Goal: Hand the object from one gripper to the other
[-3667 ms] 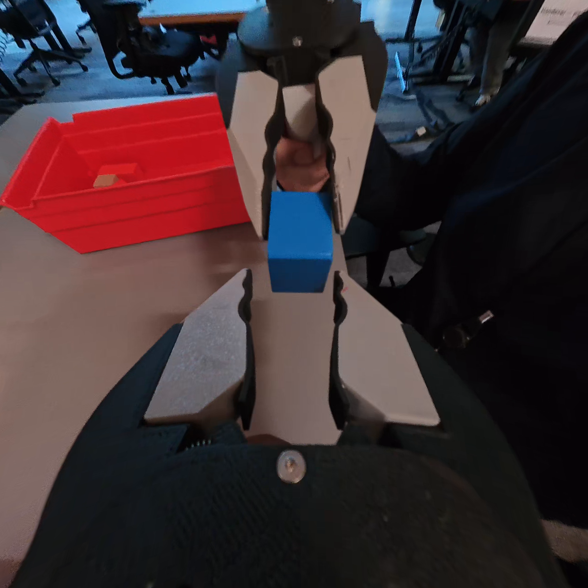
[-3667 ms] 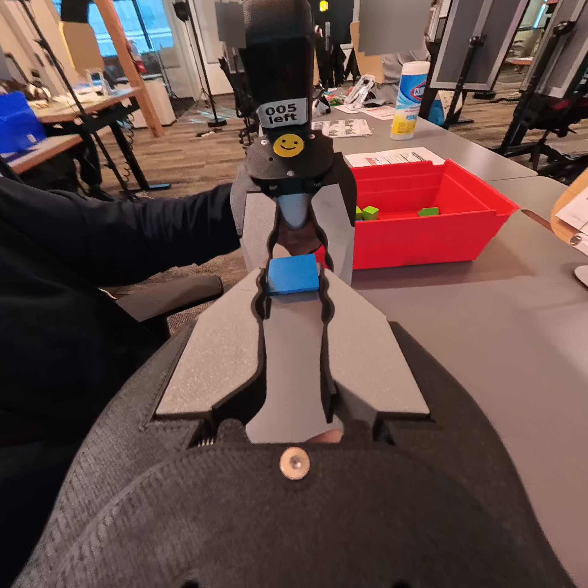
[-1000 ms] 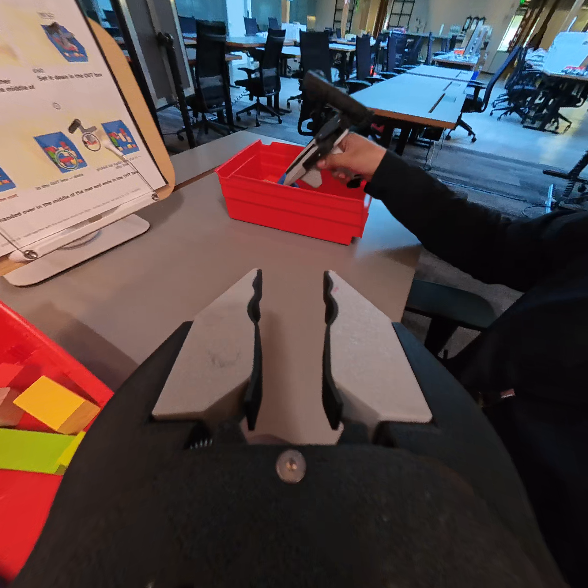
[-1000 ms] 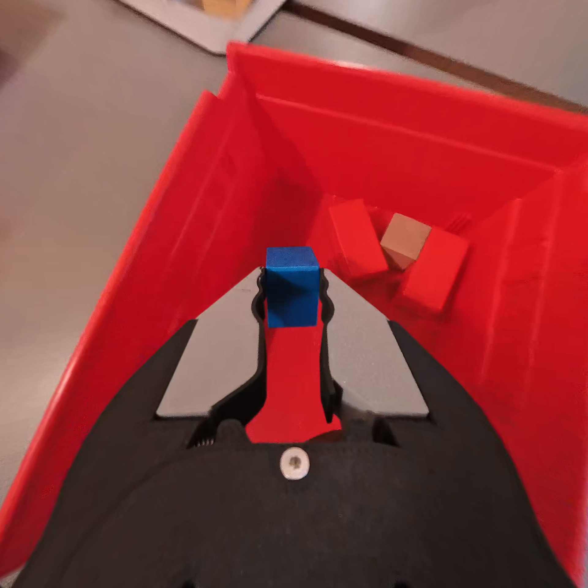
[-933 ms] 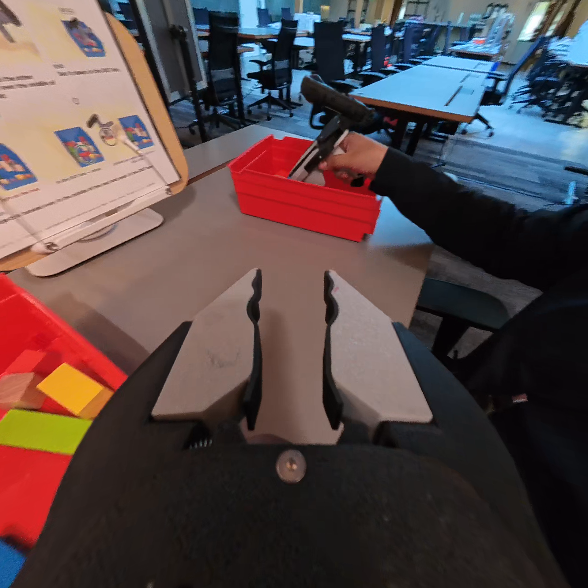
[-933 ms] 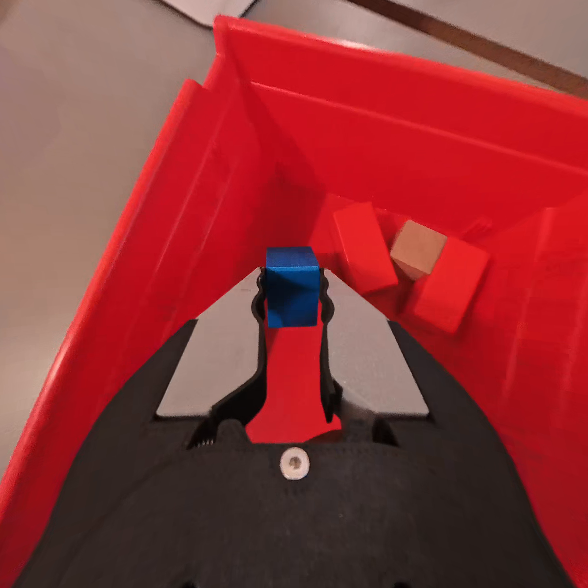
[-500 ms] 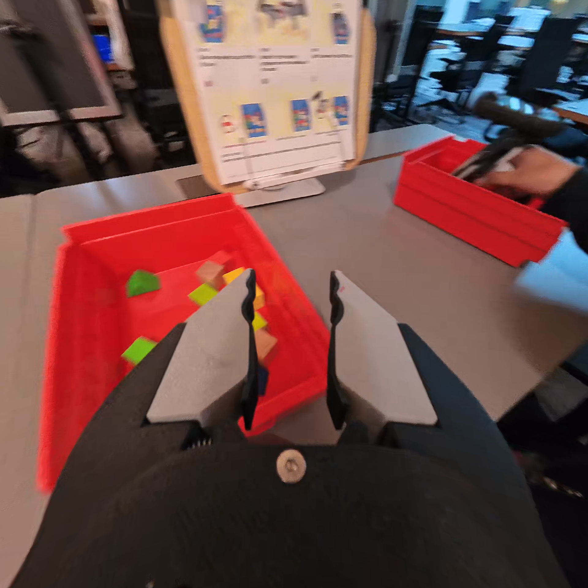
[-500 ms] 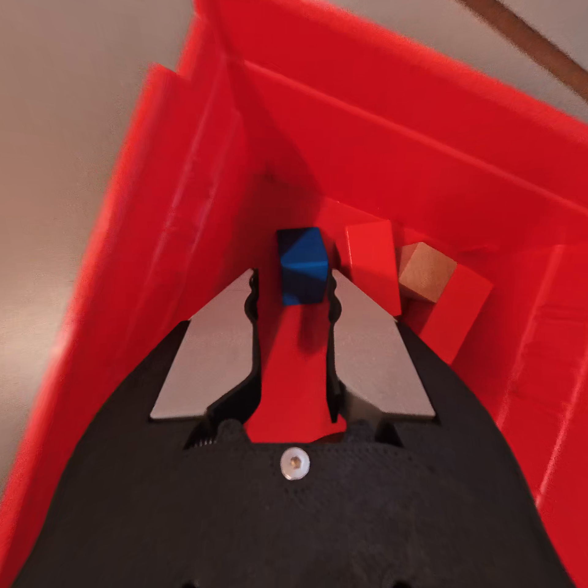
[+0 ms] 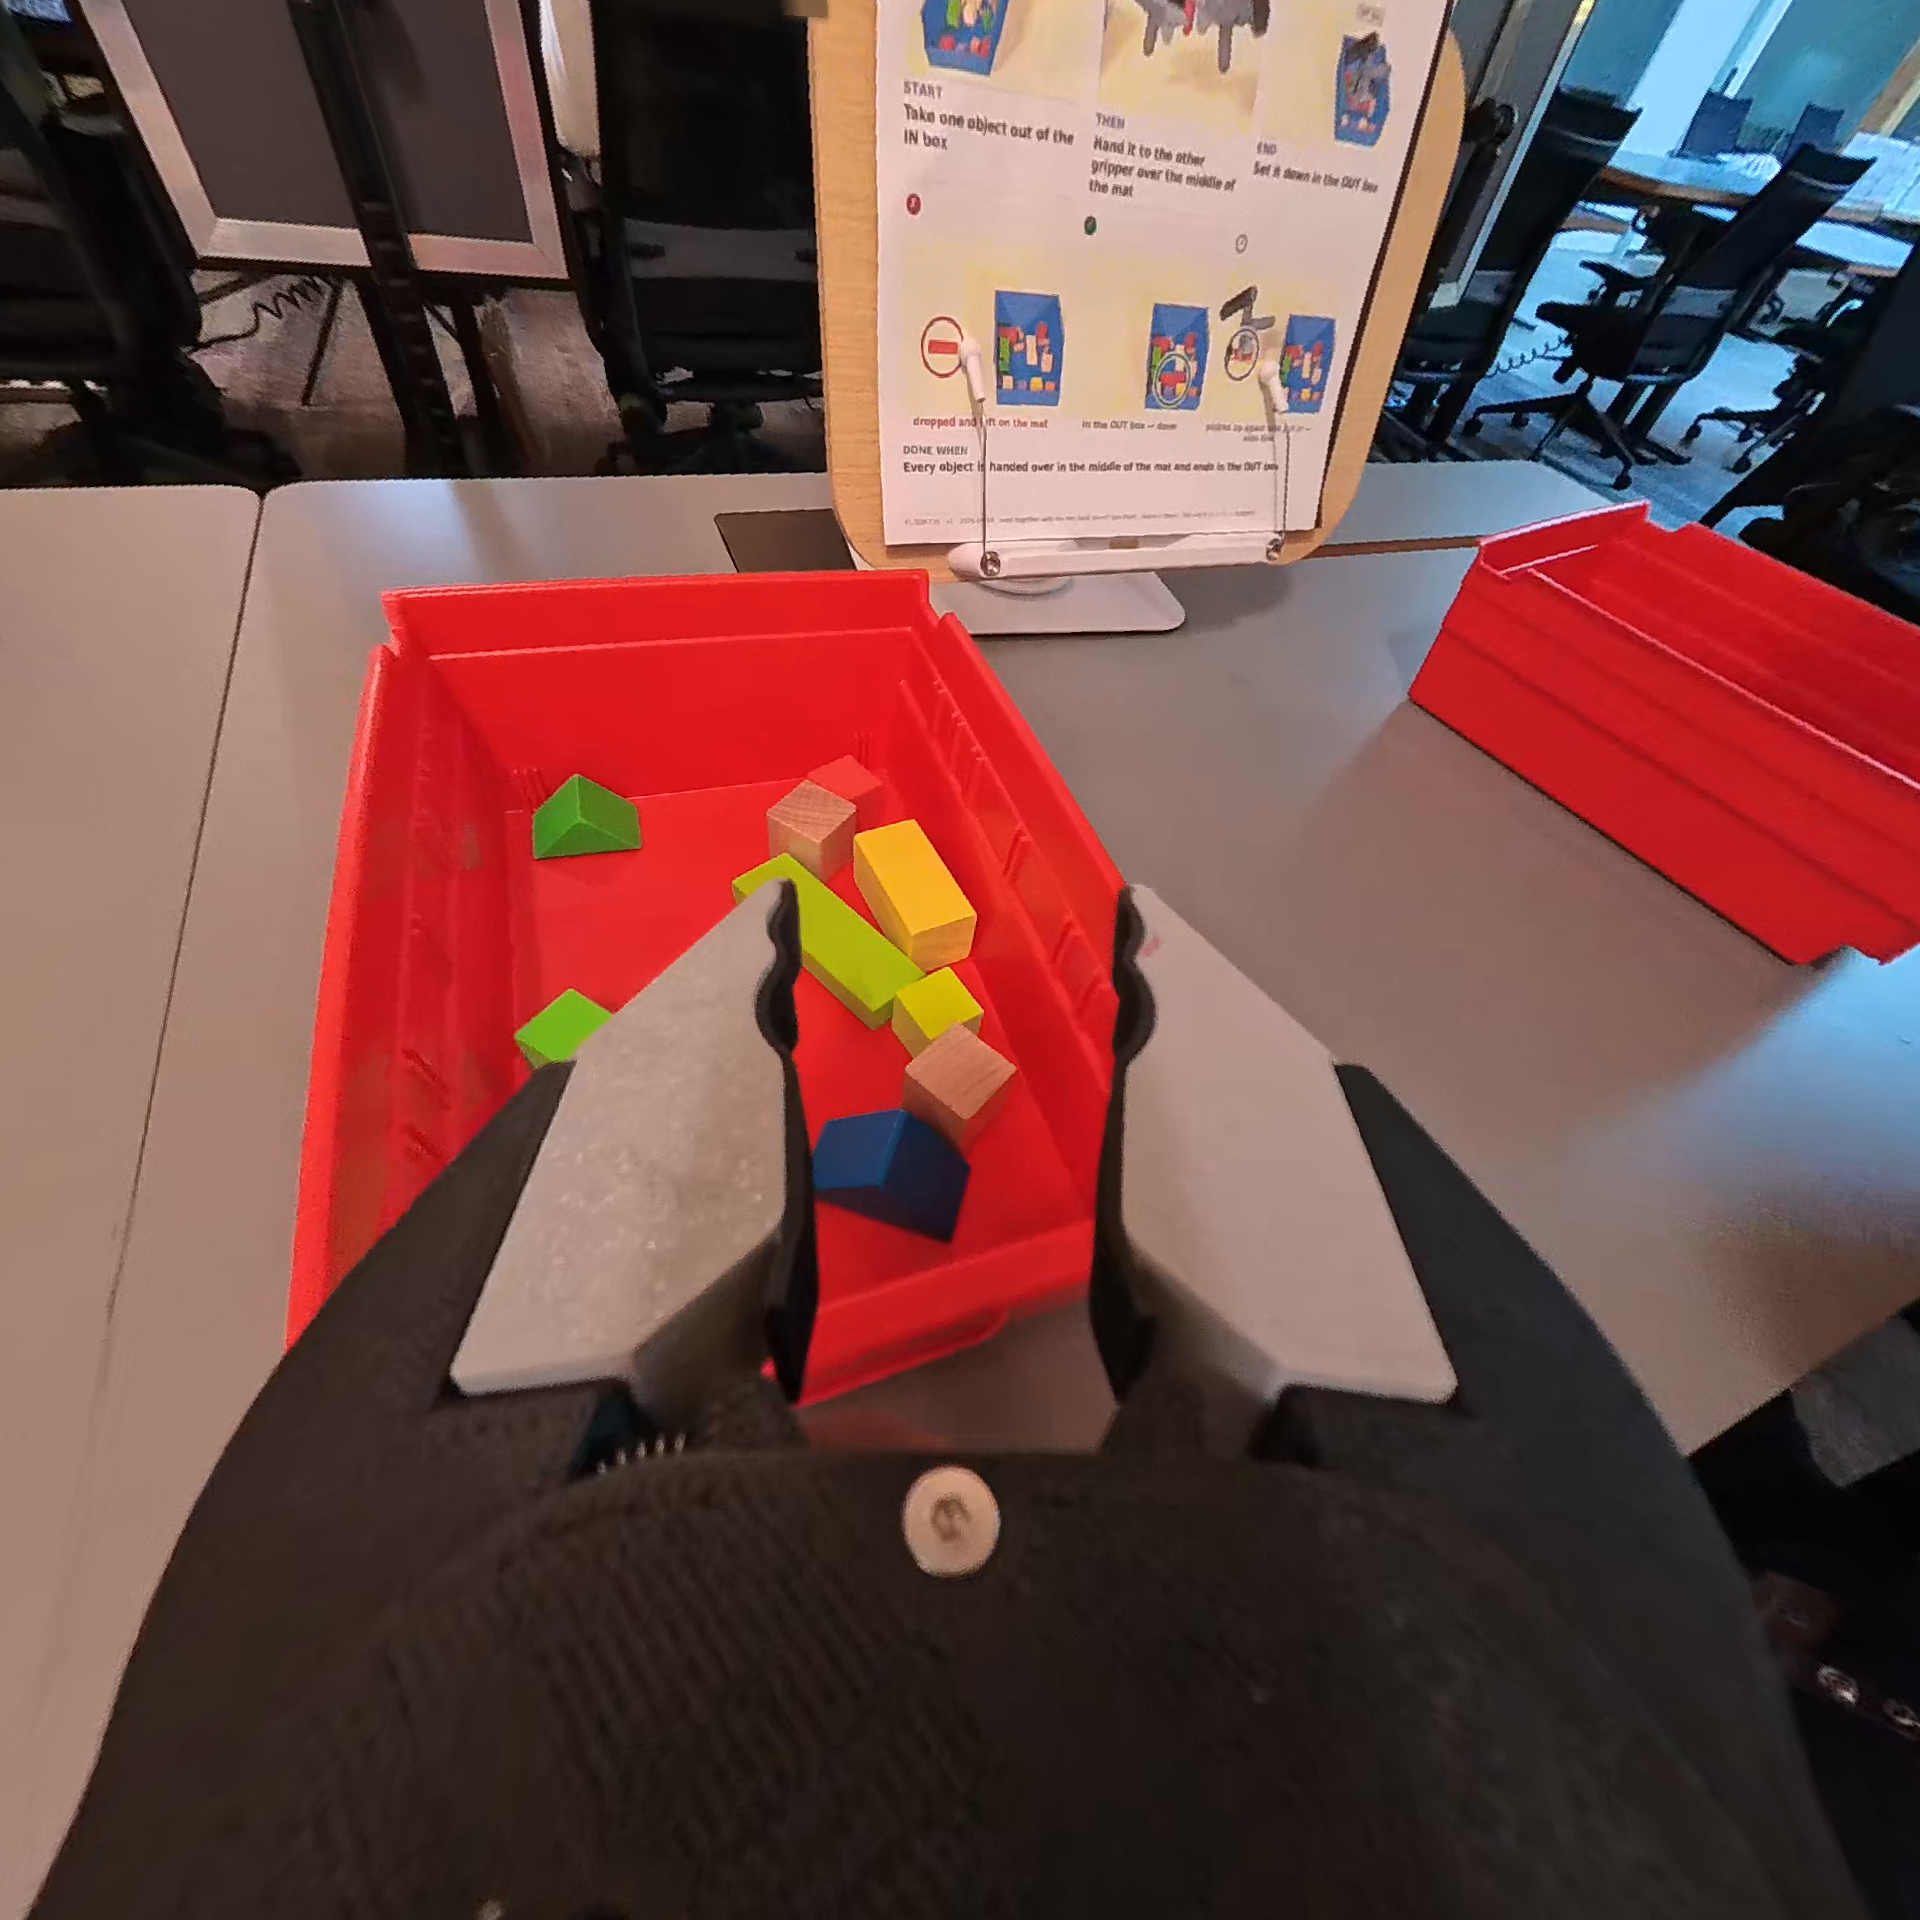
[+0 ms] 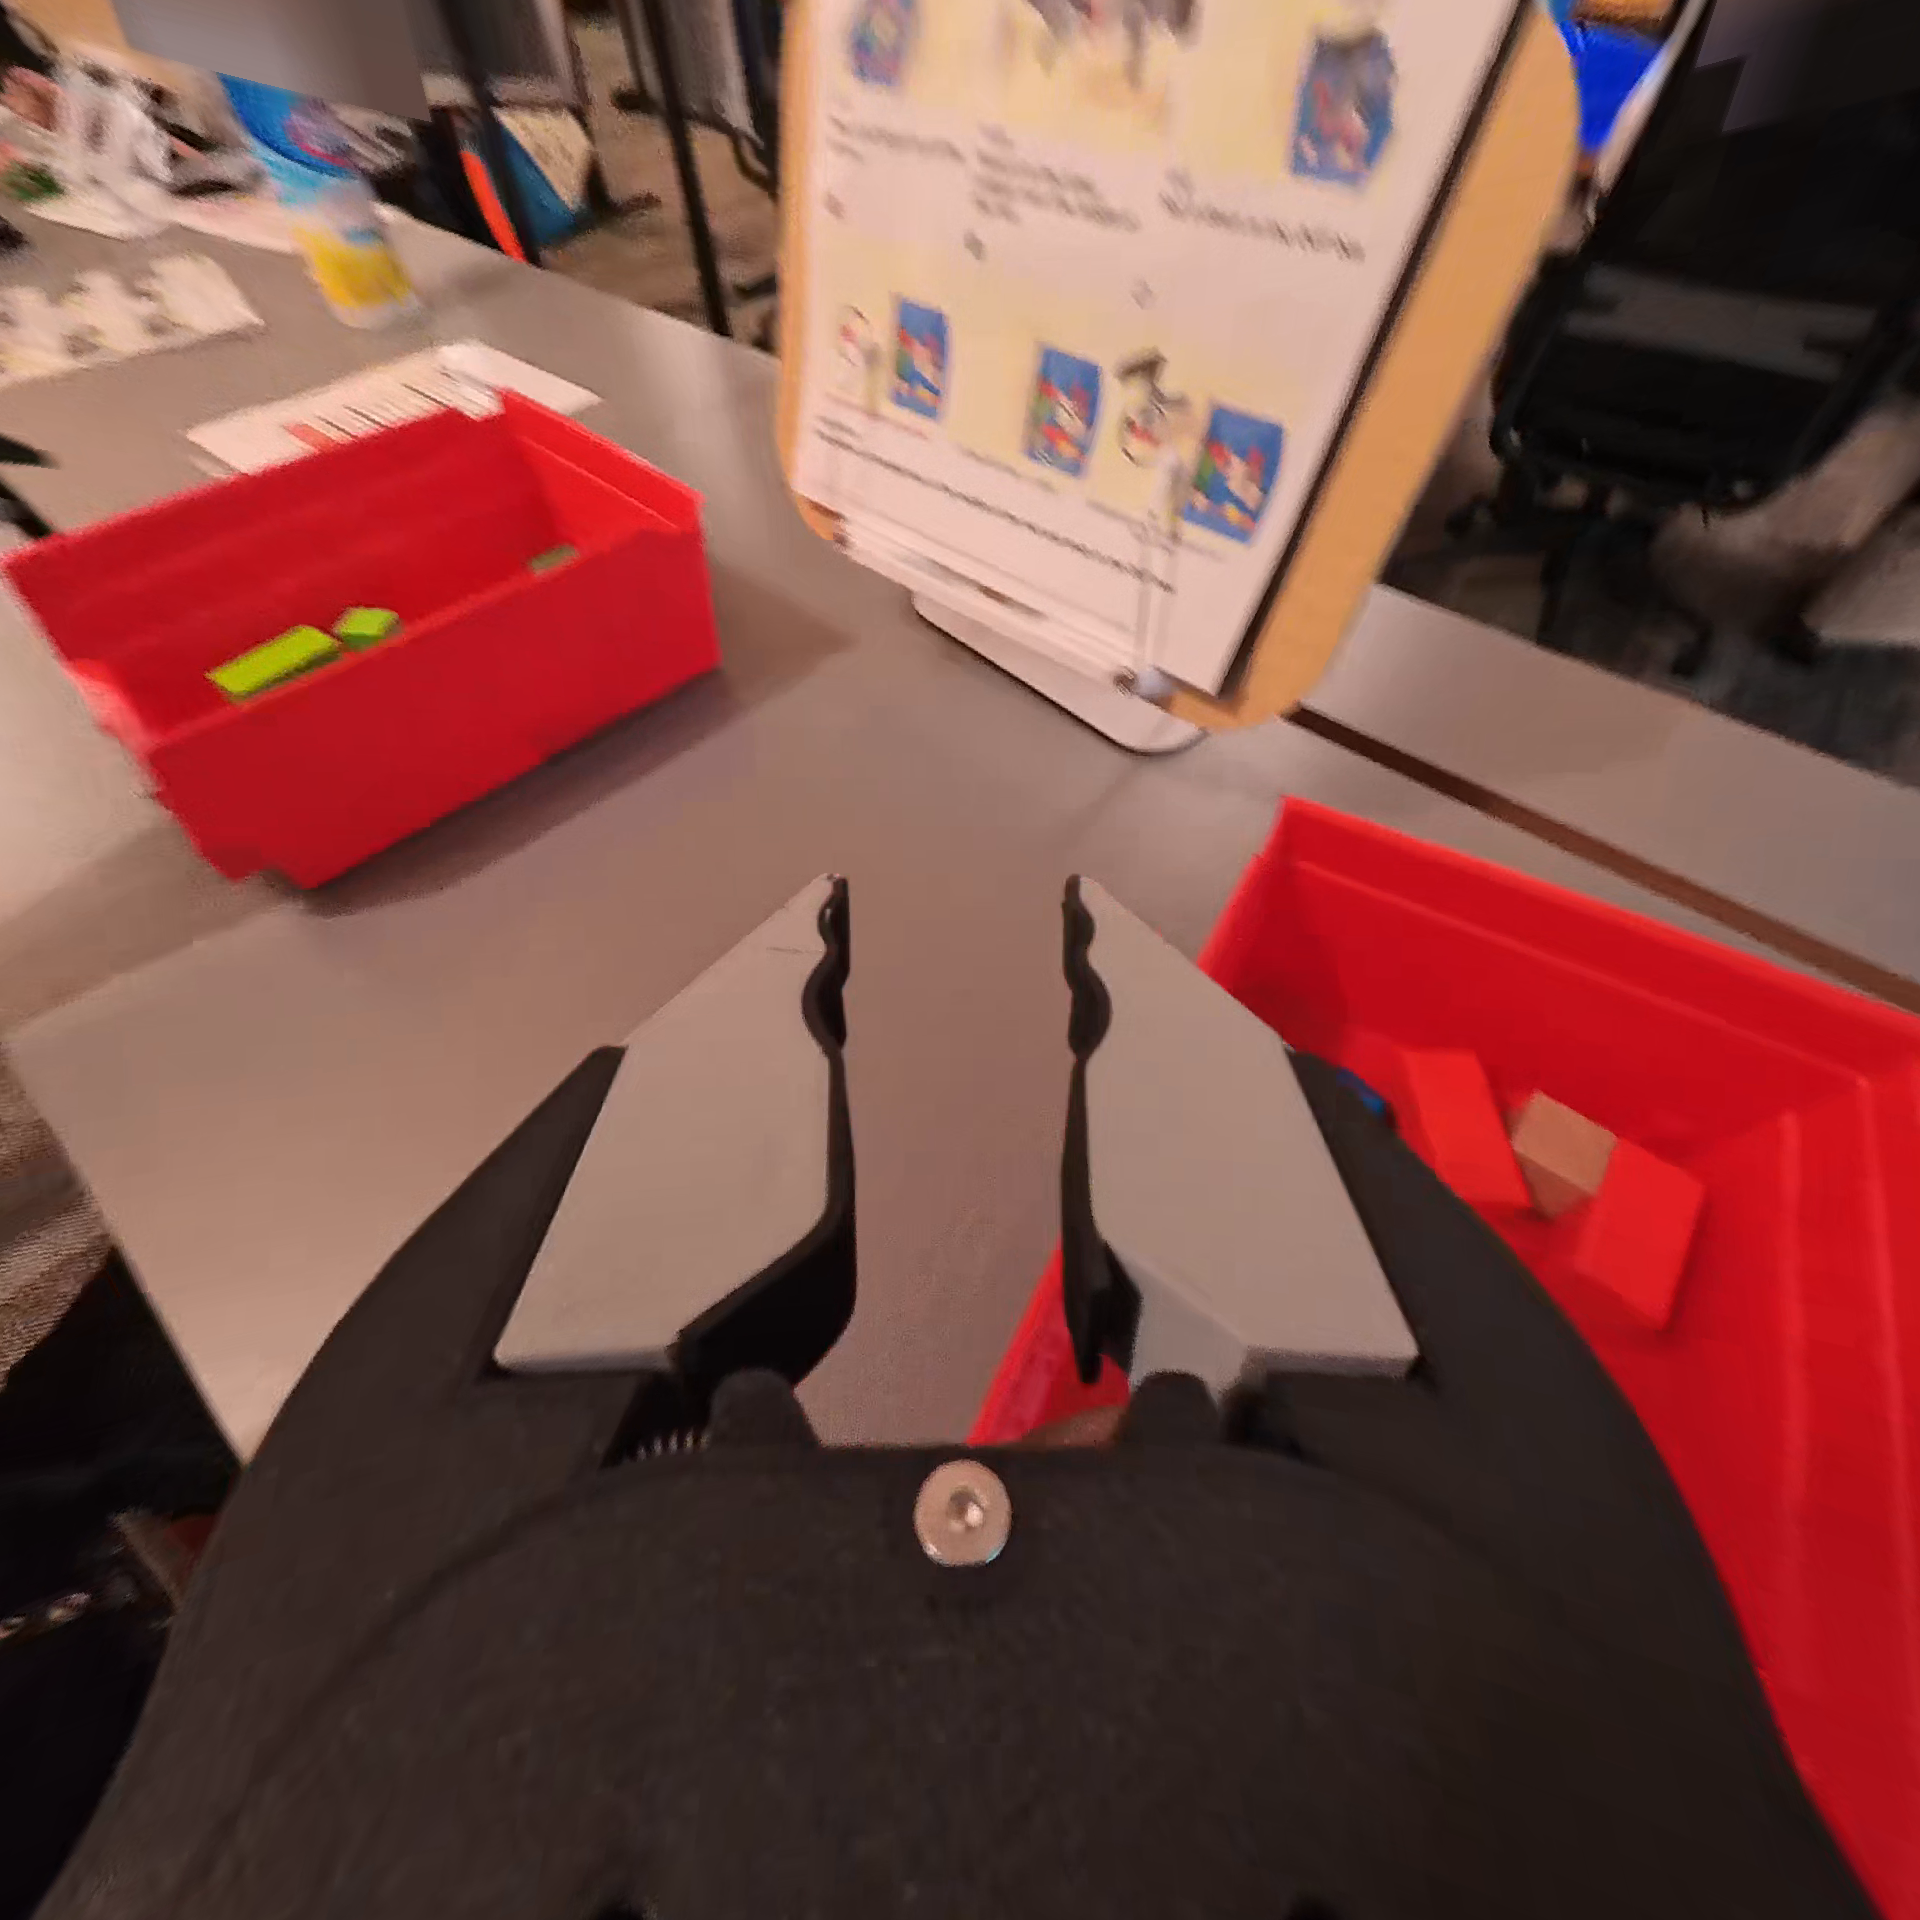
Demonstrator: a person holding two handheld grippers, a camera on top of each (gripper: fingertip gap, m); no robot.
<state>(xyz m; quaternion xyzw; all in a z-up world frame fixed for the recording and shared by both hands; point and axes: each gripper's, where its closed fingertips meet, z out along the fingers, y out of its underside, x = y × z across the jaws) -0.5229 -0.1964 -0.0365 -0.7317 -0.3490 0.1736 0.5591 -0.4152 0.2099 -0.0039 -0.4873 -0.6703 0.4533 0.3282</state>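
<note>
The blue block (image 10: 1361, 1091) shows only as a sliver in the right-hand red bin (image 10: 1558, 935), behind a finger of the right gripper (image 10: 948, 894), beside two red blocks and a plain wooden cube (image 10: 1558, 1153). That gripper's jaws stand apart, bare, over the grey table (image 10: 520, 987). The left gripper (image 9: 951, 904), spread wide and bare, hangs above the left red bin (image 9: 644, 613) of smooth painted wooden shapes. A printed instruction sheet (image 9: 1112, 260) stands behind on a wooden board.

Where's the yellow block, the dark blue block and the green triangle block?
Yellow block (image 9: 914, 906): left wrist view, on its top face.
Dark blue block (image 9: 883, 1153): left wrist view, on its top face.
Green triangle block (image 9: 584, 821): left wrist view, on its sloped side.
</note>
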